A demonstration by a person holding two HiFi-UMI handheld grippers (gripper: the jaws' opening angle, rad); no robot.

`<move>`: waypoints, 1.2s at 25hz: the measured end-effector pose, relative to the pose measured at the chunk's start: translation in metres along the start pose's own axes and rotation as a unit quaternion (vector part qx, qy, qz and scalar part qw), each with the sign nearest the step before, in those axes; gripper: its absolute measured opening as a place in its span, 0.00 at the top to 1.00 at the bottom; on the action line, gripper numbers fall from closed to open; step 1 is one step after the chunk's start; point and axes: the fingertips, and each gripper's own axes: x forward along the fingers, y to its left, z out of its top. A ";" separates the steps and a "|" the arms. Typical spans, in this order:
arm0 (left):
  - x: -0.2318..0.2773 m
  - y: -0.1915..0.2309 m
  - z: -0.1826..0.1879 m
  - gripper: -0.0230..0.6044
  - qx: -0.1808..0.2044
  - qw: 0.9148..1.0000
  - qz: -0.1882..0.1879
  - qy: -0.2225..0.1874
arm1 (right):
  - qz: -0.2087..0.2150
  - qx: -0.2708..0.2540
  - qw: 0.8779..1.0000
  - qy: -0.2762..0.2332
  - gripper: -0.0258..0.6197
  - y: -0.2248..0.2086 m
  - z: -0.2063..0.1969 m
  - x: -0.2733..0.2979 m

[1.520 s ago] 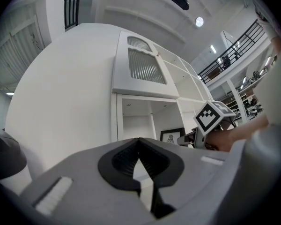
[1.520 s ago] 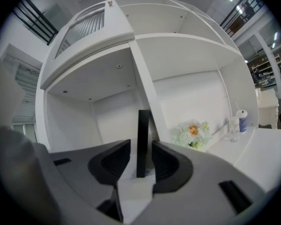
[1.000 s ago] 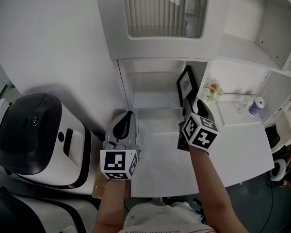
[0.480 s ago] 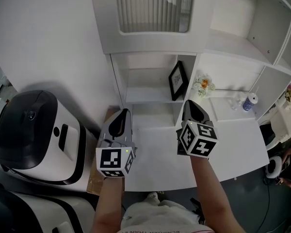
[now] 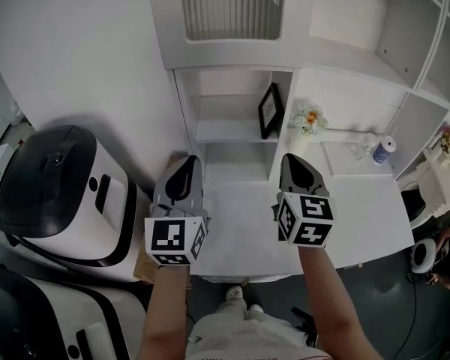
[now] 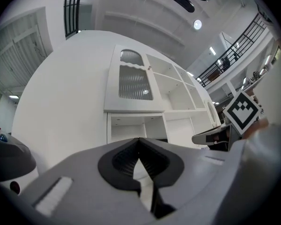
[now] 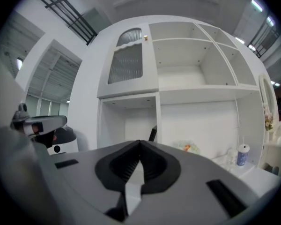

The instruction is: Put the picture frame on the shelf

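The black picture frame [image 5: 269, 110] stands on the white shelf [image 5: 229, 131] inside the open cubby, leaning against its right wall. It also shows as a dark sliver [image 7: 152, 134] in the right gripper view. My right gripper [image 5: 295, 165] is shut and empty, held over the white table, well short of the frame. My left gripper [image 5: 184, 177] is level with it on the left, also shut with nothing in it. In each gripper view the jaws [image 6: 139, 146] meet at their tips.
The white table [image 5: 247, 231] lies under both grippers. A small flower bunch [image 5: 309, 118], a clear glass [image 5: 361, 148] and a blue-and-white can [image 5: 383, 150] stand at the back right. A large white and black machine [image 5: 56, 193] sits left of the table. A ribbed glass cabinet door [image 5: 231, 6] is above the cubby.
My right gripper let go of the frame, drew back from the cubby toward me and closed. The frame stays on the shelf. The left gripper barely moved.
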 end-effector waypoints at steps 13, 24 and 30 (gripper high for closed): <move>-0.044 -0.019 0.034 0.95 0.011 1.000 -0.018 -0.019 | 0.001 -0.042 0.999 -0.034 0.95 0.024 0.022 -0.070; -0.038 0.015 0.031 0.95 0.004 0.997 -0.075 -0.023 | -0.054 -0.058 0.996 -0.046 0.95 0.053 0.037 -0.071; -0.046 0.034 0.031 0.95 -0.004 0.995 -0.098 -0.030 | -0.083 -0.054 0.994 -0.045 0.95 0.066 0.036 -0.077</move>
